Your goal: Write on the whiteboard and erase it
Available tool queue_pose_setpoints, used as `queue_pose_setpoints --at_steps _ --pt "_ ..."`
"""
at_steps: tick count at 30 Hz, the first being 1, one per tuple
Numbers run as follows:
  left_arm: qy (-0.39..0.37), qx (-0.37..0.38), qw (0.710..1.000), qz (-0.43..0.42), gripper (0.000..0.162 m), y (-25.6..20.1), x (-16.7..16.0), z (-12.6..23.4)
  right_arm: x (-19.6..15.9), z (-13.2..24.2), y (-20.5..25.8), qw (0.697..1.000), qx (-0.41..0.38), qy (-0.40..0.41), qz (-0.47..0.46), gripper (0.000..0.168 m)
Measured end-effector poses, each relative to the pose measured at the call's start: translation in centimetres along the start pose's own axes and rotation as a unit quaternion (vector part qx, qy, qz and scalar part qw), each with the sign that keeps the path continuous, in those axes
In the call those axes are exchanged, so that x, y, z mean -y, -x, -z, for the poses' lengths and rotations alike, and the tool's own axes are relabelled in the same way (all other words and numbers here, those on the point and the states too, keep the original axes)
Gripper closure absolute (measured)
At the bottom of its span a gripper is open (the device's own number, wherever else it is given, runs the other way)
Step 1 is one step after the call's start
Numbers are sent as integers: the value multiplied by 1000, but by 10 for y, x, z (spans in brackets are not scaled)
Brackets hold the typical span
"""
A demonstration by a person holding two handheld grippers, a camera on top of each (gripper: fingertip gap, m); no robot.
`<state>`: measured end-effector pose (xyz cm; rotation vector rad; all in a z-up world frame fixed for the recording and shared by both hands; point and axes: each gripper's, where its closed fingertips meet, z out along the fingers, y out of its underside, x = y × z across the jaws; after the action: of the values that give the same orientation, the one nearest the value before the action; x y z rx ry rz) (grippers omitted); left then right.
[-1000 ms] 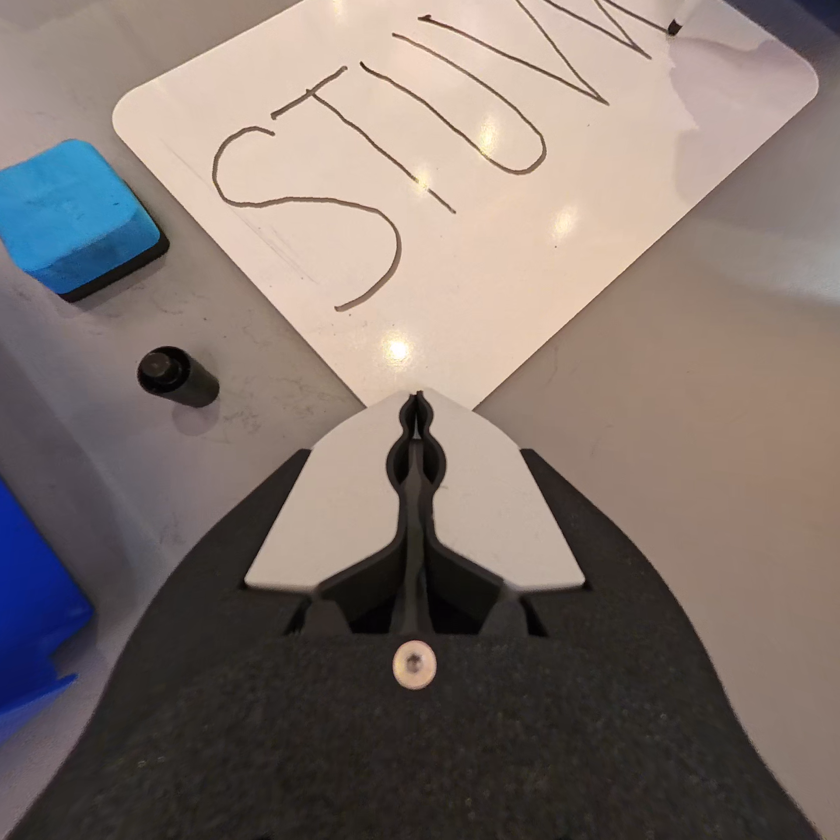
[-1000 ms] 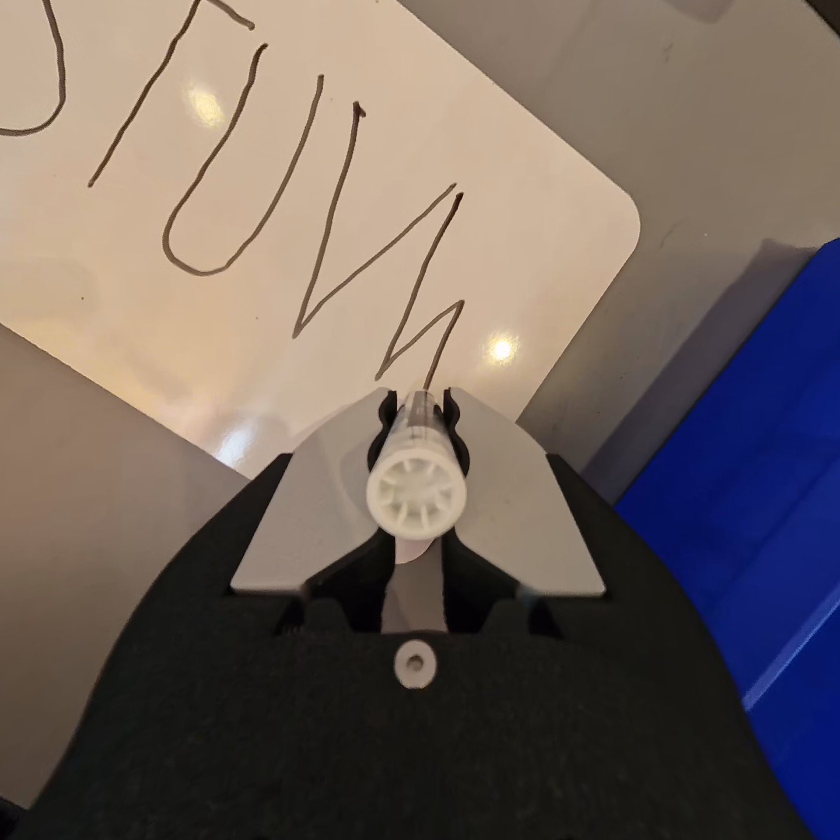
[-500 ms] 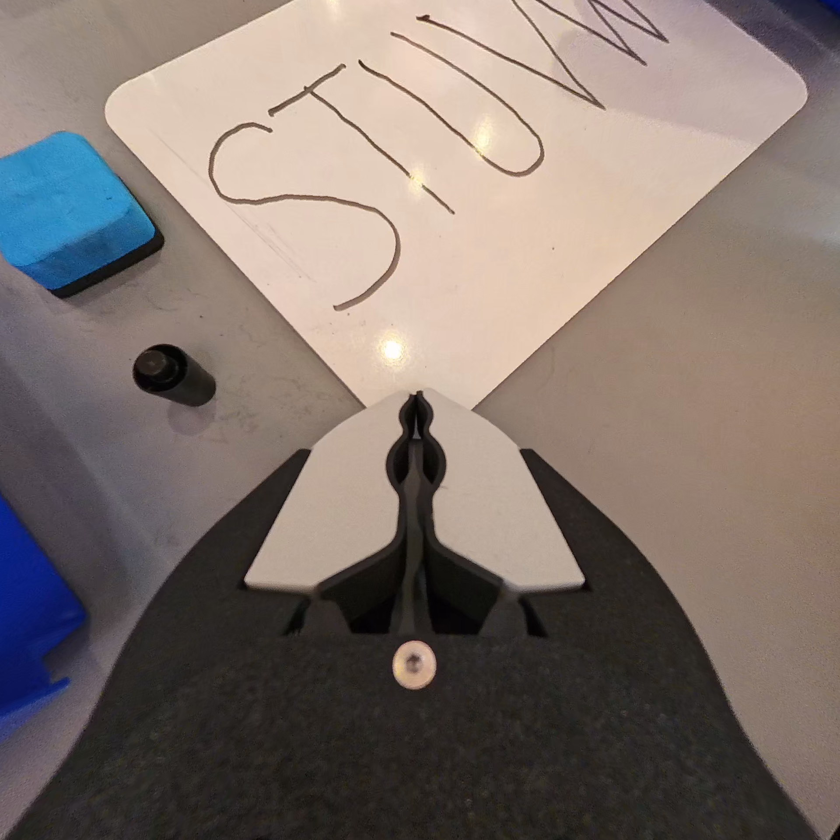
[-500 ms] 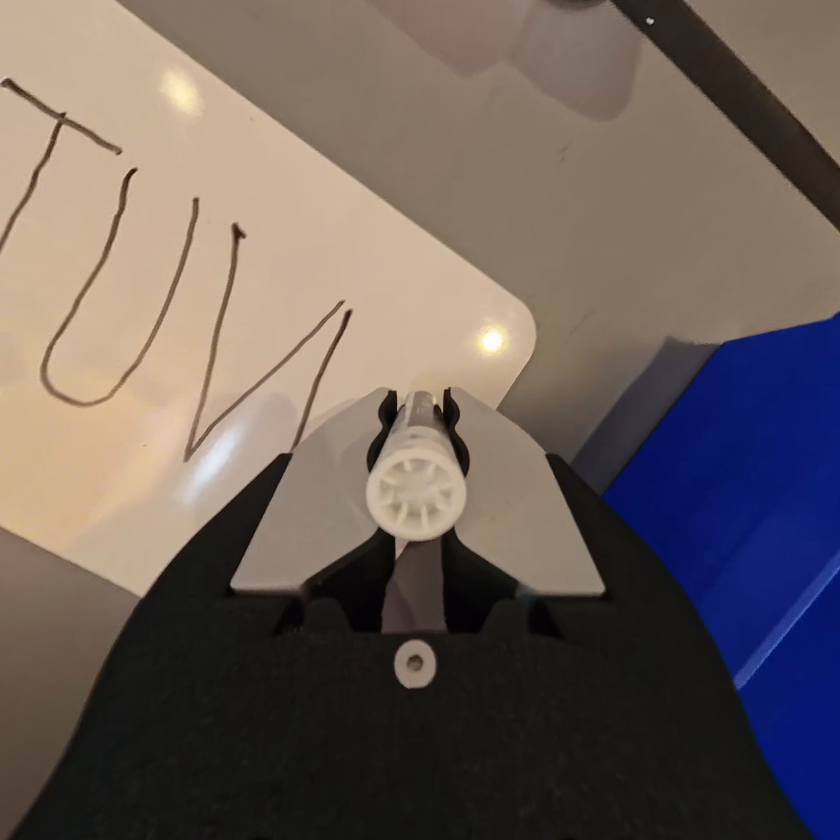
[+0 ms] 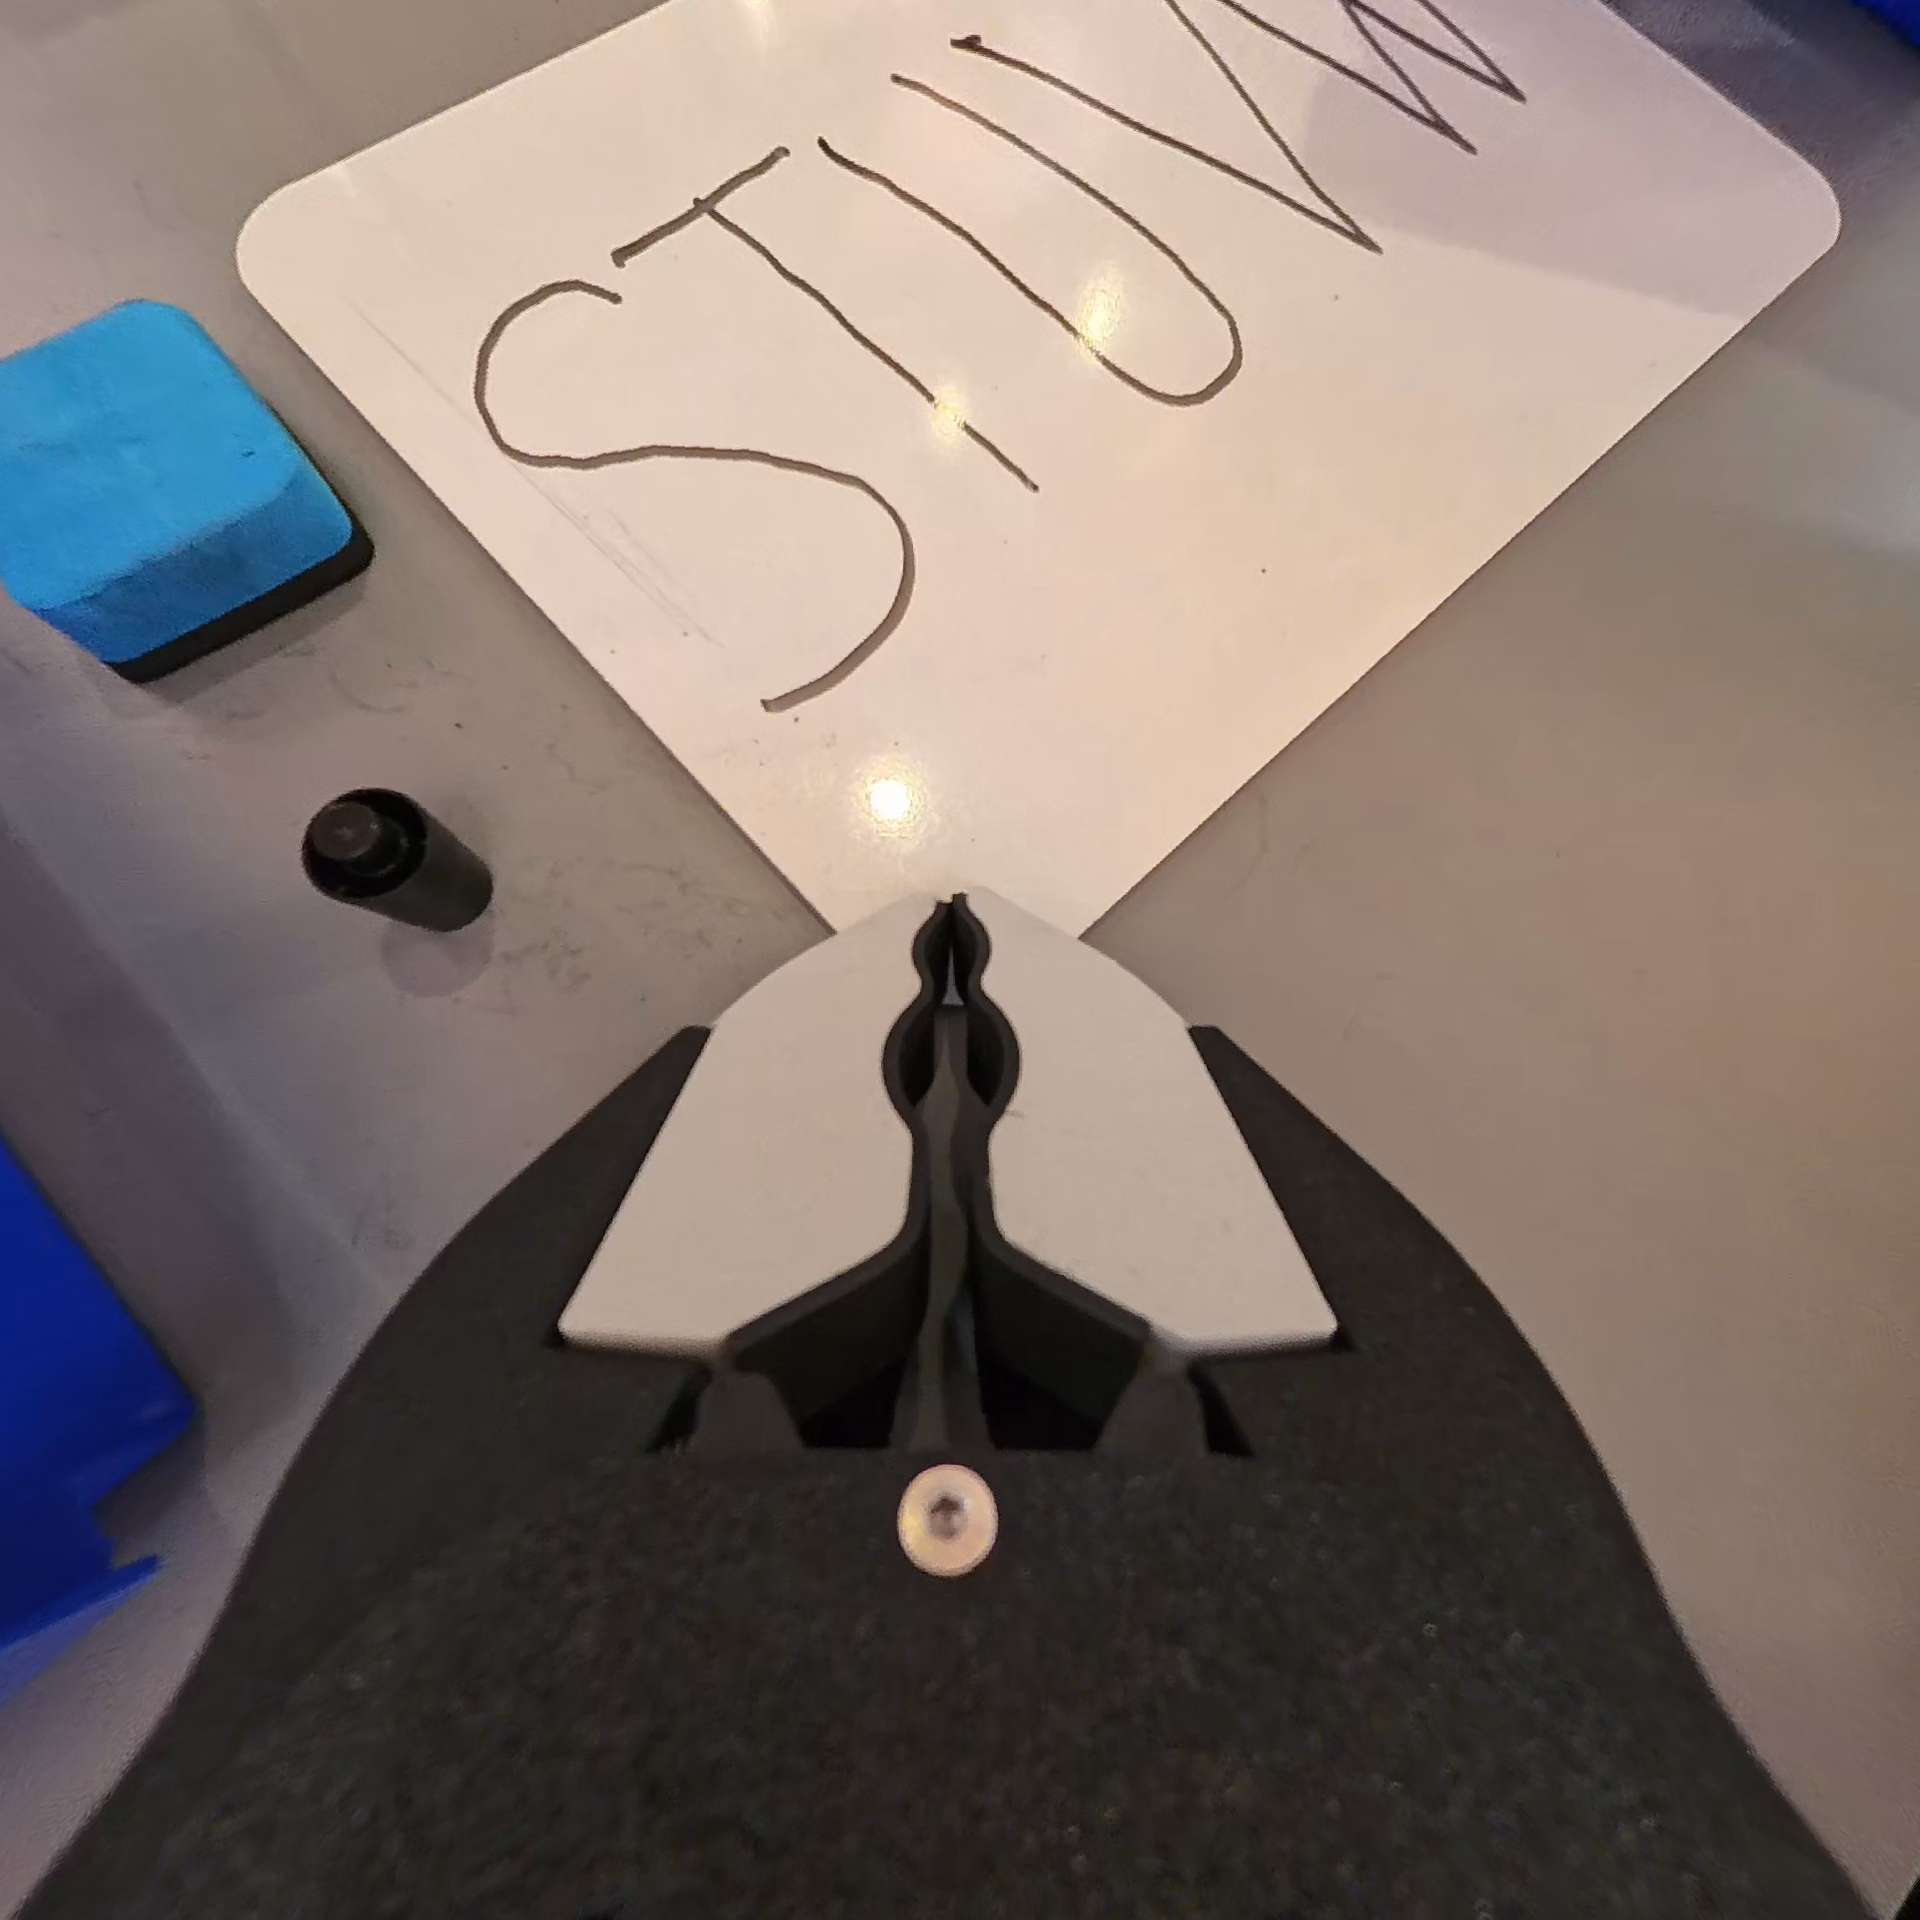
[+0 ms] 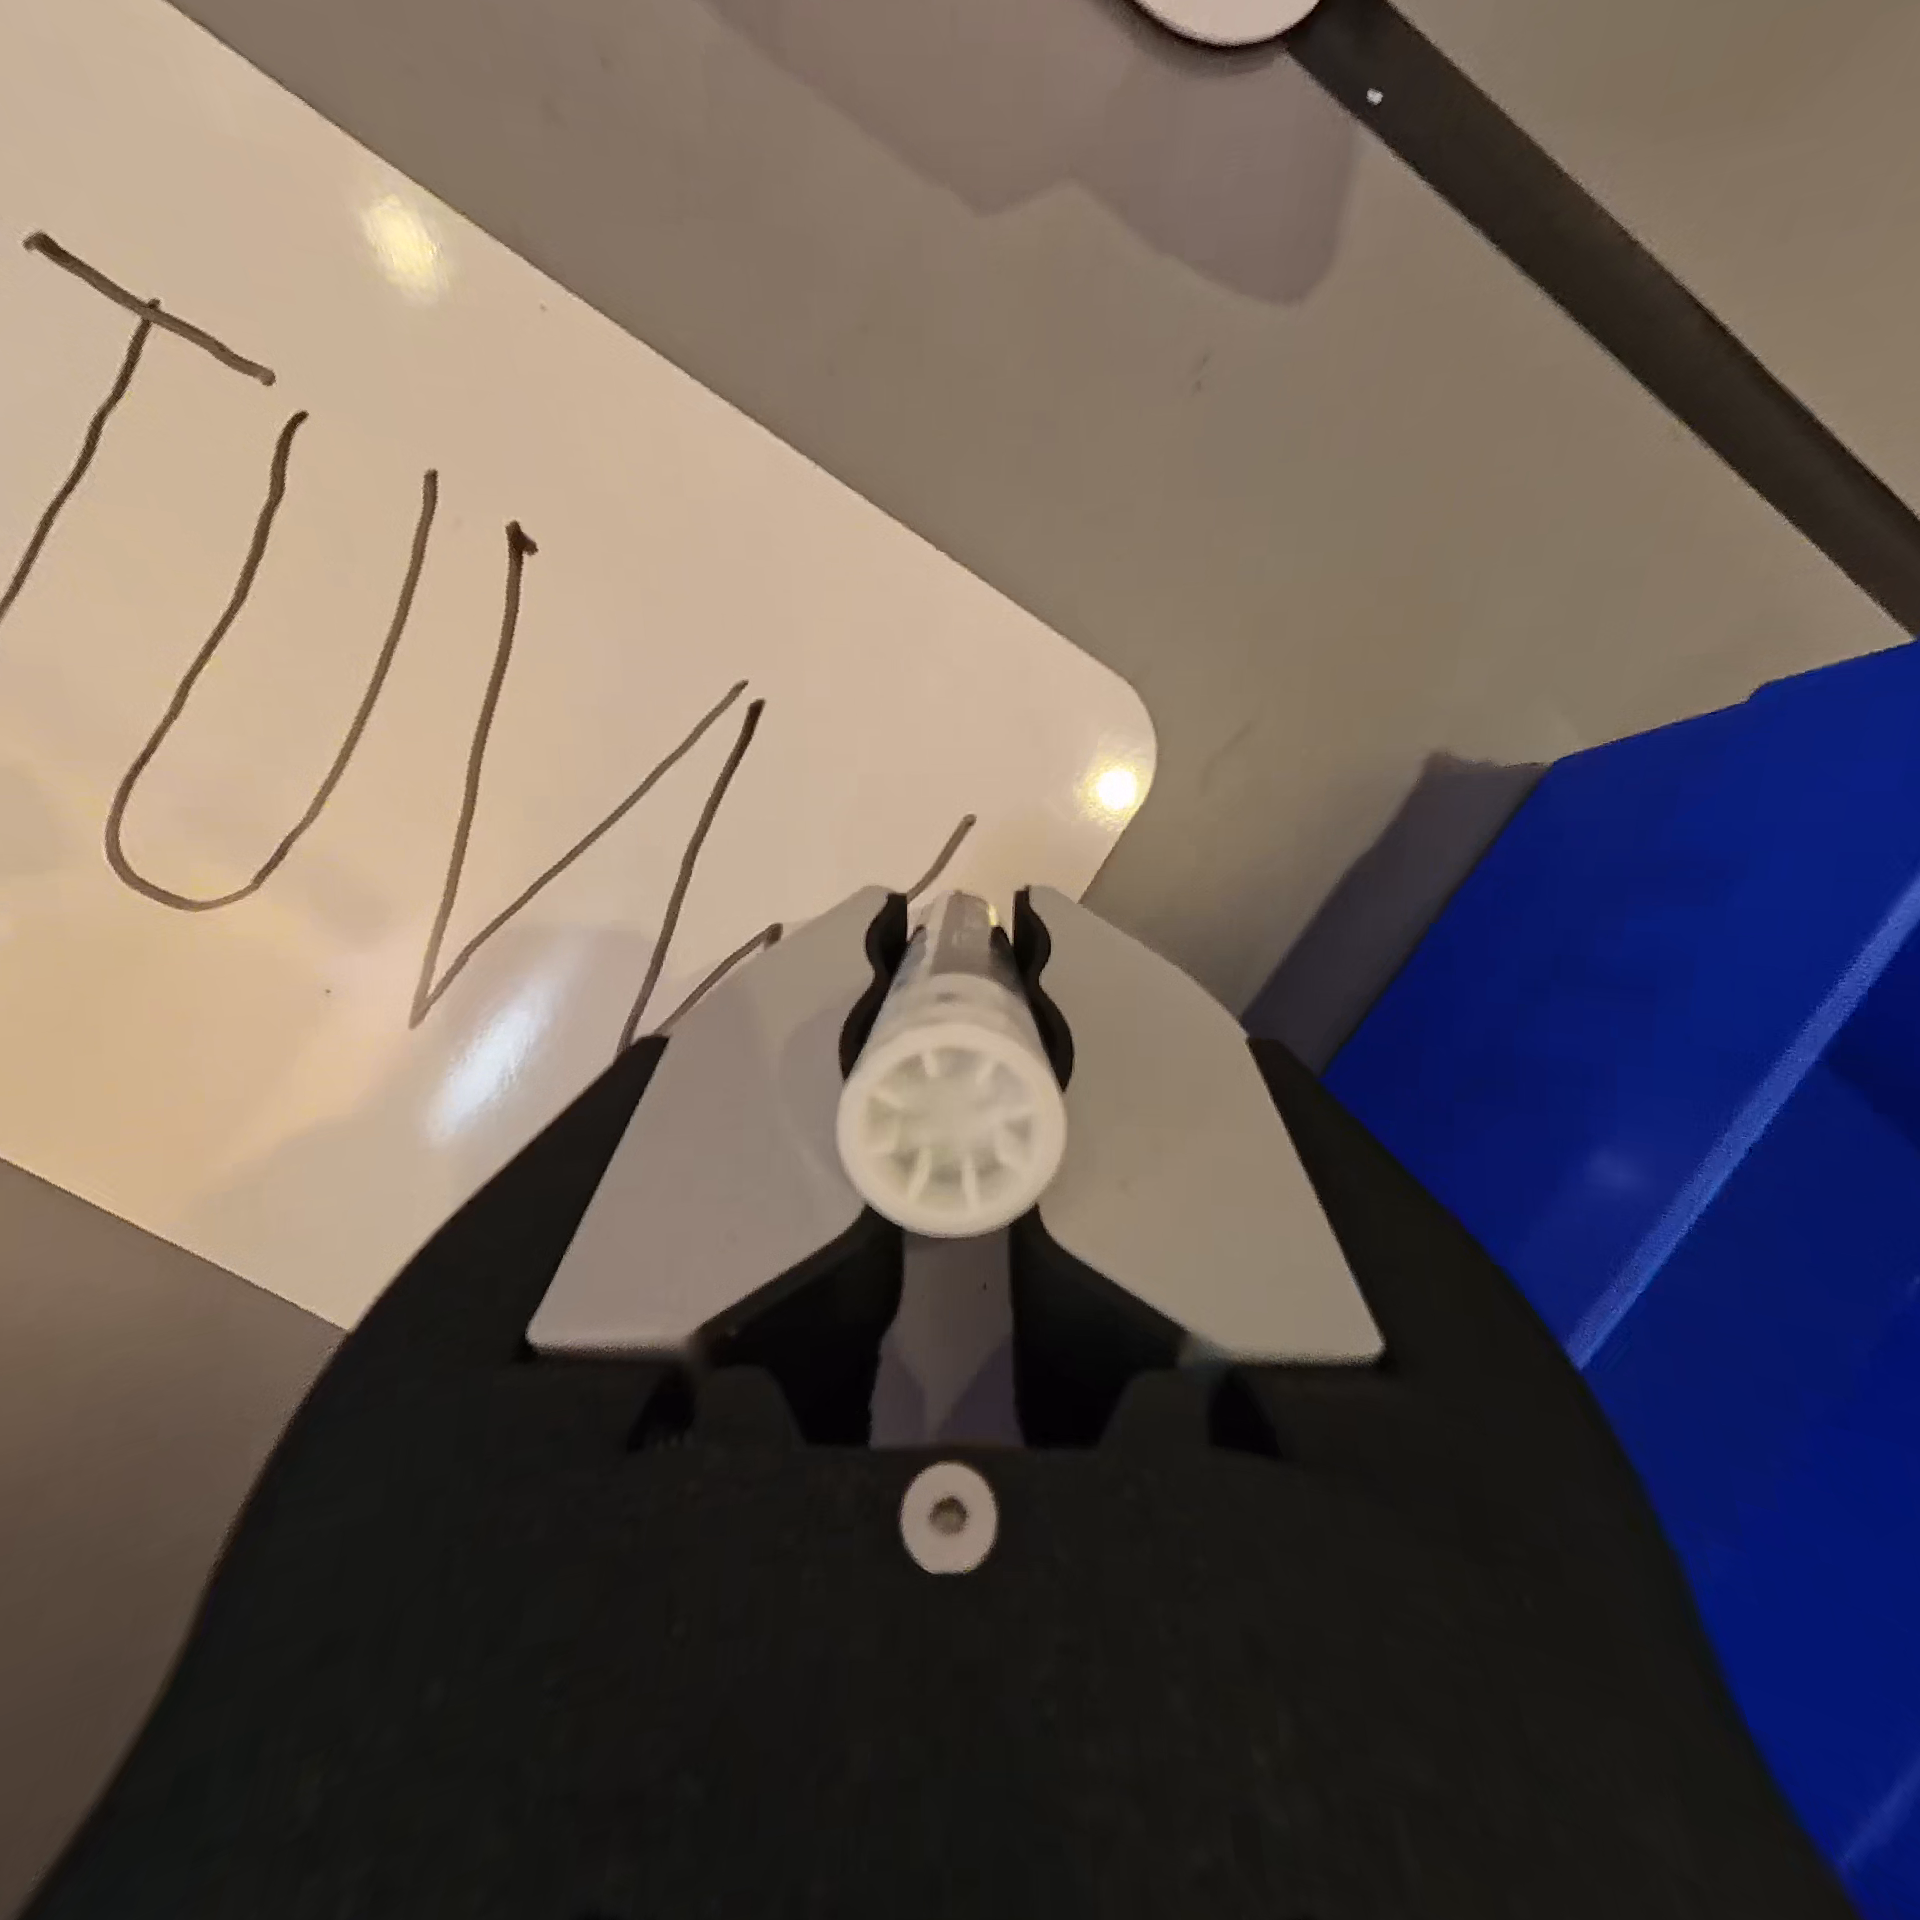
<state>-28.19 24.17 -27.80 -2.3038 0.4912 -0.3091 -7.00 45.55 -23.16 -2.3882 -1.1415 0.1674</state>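
A white whiteboard point(image 5: 1299, 582) with black hand-drawn strokes lies flat on the grey table; it also shows in the right wrist view point(image 6: 644, 540). My left gripper point(image 5: 956, 904) is shut and empty, at the board's near corner. My right gripper point(image 6: 961, 899) is shut on a marker point(image 6: 951, 1127), whose white back end faces the camera; its tip is hidden. It is over the board's right corner. A blue eraser point(image 5: 156, 483) with a black base and a black marker cap point(image 5: 400, 862) lie on the table left of the board.
A blue bin point(image 6: 1662, 1195) stands right of the right gripper, and another blue bin edge point(image 5: 62, 1434) sits at the left gripper's lower left. A dark strip point(image 6: 1621, 322) runs along the table's far edge. Grey table point(image 5: 1558, 987) lies right of the board.
The right gripper with the marker has lifted off the strokes and drawn back toward the board's right corner and the blue bin. The left gripper has barely shifted.
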Motion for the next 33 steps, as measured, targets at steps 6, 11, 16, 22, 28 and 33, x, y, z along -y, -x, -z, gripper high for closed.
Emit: queue_pose_setpoints --at_steps 6,11,16,22,28,33 --pt "0 -3 1000 0 162 0 0 0 5 -8 -5 1000 -14 7 -10 148" --pt "0 -4 1000 1 162 0 0 0 7 -21 -7 999 -26 34 -7 148" --pt "0 -4 1000 1 162 0 0 0 5 -22 -4 999 -26 38 -9 148" --pt "0 -3 1000 -2 162 -1 0 0 -12 -13 1 998 -32 50 -15 148" --pt "0 1 1000 -7 162 -1 0 0 -34 0 12 997 -36 57 -29 148" --pt "0 4 1000 -11 162 -1 0 0 -54 12 20 997 -44 59 -33 148"
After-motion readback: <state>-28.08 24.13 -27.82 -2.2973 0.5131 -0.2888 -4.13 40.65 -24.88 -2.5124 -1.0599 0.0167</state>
